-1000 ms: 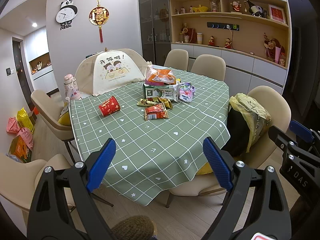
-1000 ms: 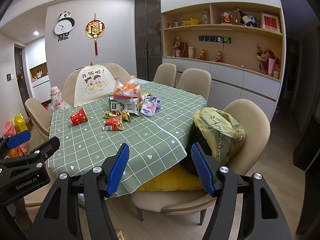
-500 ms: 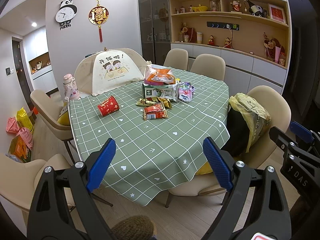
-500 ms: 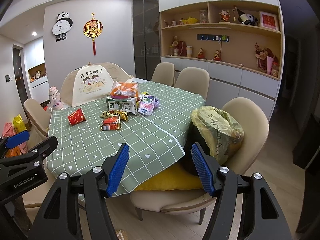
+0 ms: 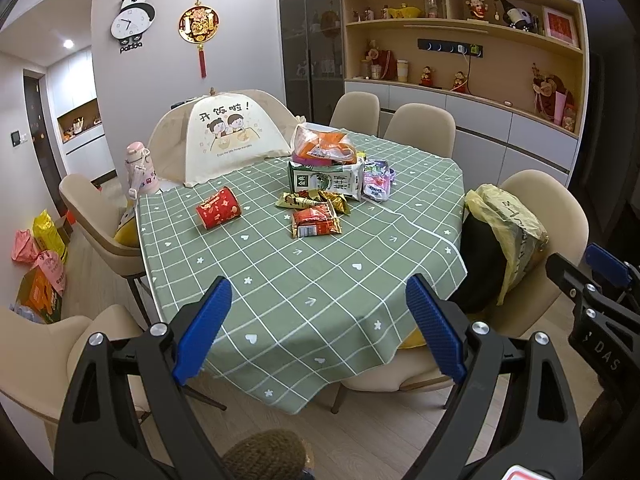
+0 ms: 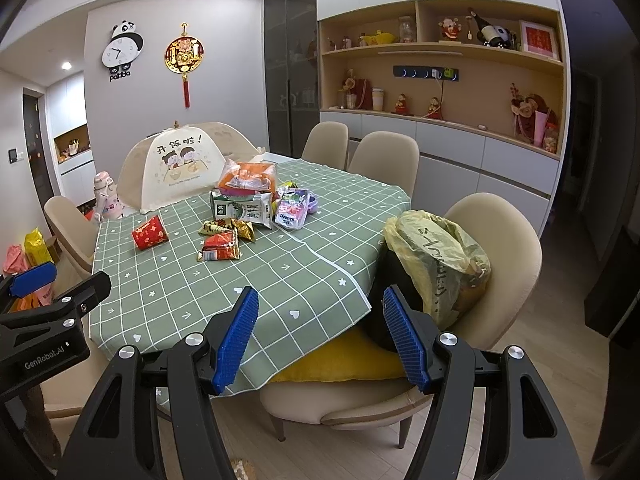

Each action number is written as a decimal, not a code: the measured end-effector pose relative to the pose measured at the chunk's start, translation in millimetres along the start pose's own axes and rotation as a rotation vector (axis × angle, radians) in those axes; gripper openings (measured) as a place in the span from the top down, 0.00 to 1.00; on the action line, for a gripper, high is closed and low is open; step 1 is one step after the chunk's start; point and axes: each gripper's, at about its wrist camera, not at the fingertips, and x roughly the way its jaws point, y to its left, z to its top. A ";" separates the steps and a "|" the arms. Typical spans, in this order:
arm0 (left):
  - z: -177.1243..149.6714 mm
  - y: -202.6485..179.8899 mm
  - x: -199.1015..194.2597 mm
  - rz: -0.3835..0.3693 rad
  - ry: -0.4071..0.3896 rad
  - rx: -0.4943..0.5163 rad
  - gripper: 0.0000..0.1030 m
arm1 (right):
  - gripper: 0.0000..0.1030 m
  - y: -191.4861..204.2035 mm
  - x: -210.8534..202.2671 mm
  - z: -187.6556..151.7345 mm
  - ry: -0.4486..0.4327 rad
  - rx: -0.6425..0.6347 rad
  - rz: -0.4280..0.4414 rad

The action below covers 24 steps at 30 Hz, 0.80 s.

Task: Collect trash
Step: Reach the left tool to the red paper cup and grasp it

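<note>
Dining room with pale grey walls and a light wood floor (image 5: 384, 440). Round table (image 5: 320, 280) under a green checked cloth, ringed by beige padded chairs (image 6: 496, 232). Panda clock (image 5: 133, 20) and red-and-gold hanging ornament (image 5: 199, 26) on the far wall. Built-in wooden shelves (image 6: 440, 92) with figurines above white cabinets. Recessed ceiling light (image 5: 68, 43) at left.

The green cloth (image 5: 304, 280) hides the worktop under it. The food cover (image 5: 224, 136) hides whatever sits inside. Behind the yellow bag (image 6: 440, 256), a dark thing is mostly hidden.
</note>
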 end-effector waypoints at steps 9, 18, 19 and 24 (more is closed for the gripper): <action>23.2 58.2 71.3 -0.036 -0.042 0.048 0.11 | 0.40 15.6 42.1 12.4 0.042 -0.014 -0.025; 45.8 159.8 209.8 -0.054 0.064 0.077 0.09 | 0.40 61.1 116.7 38.2 0.117 -0.014 -0.069; 50.0 168.5 222.5 -0.075 0.074 0.084 0.09 | 0.40 72.7 130.7 41.0 0.135 -0.015 -0.075; 78.8 209.7 286.4 -0.124 0.087 0.101 0.18 | 0.40 98.6 168.0 45.9 0.216 0.006 -0.088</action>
